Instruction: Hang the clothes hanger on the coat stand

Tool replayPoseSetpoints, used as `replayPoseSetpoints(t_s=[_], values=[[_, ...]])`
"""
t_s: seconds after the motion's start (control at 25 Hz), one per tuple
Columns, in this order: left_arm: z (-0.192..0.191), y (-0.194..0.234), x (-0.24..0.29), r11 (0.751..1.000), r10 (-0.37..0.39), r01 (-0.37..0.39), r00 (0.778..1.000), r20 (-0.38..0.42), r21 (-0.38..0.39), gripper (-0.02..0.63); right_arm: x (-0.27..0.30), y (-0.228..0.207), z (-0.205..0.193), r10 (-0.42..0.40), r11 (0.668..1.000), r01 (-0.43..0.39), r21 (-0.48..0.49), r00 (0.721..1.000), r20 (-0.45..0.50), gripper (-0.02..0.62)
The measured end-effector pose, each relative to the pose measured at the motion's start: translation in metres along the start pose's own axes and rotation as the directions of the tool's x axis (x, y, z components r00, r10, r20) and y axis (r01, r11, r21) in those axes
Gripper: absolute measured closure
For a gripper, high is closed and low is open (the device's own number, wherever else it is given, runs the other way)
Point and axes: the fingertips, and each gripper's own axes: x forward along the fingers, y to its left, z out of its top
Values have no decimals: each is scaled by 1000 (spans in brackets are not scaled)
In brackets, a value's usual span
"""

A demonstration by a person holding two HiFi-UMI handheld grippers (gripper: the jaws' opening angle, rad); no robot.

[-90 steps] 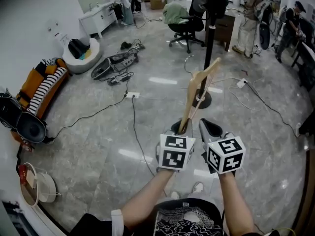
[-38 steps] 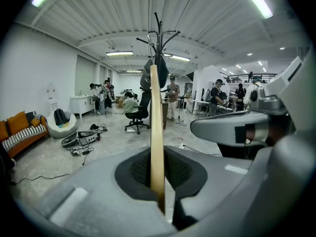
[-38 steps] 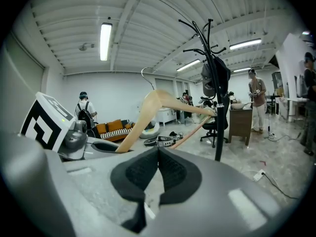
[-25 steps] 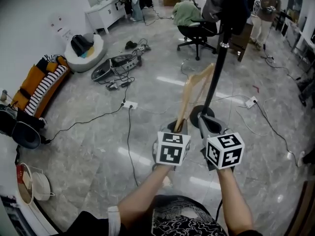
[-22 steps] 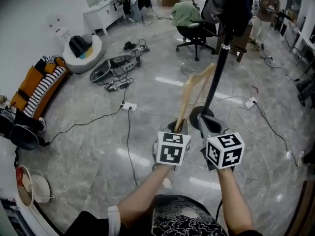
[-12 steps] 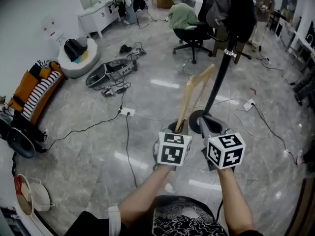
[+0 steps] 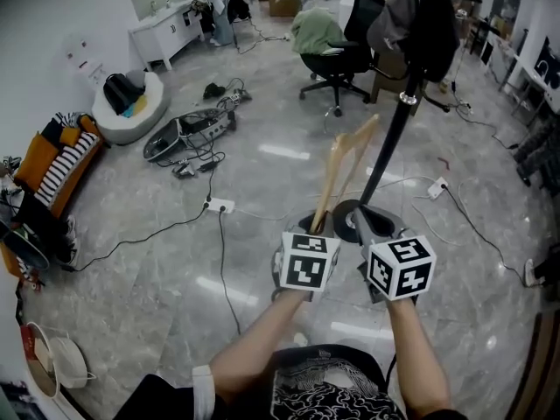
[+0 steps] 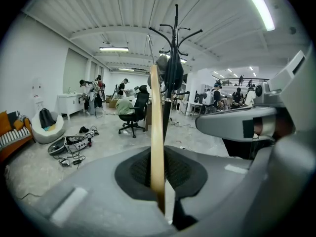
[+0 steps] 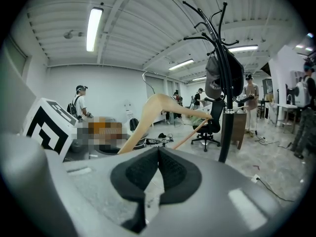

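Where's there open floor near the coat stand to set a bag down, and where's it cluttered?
Bare floor lies between the power strip and the coat stand base, and lower left past the cable. Crowded: the gear pile upper left, the office chair behind the stand, a socket with cords to its right.

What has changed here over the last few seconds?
The coat stand has come nearer: its base, once well ahead, now sits just past the left gripper. Unchanged: that gripper still clamps the wooden hanger; the right gripper stays shut and empty.
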Motion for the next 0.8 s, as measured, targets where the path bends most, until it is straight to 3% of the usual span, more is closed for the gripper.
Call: replayPoseSetpoints(t_s=[0.28,0.8], values=[[7,-3,28,1000,-5,5,1000,-16,11,586,10,-26,2,-10,1000,10,10,1000,0,595],[40,-22,99,998,59,-58,998,-19,9,586,36,-106,20,51,999,-51,-2,999,7,595]])
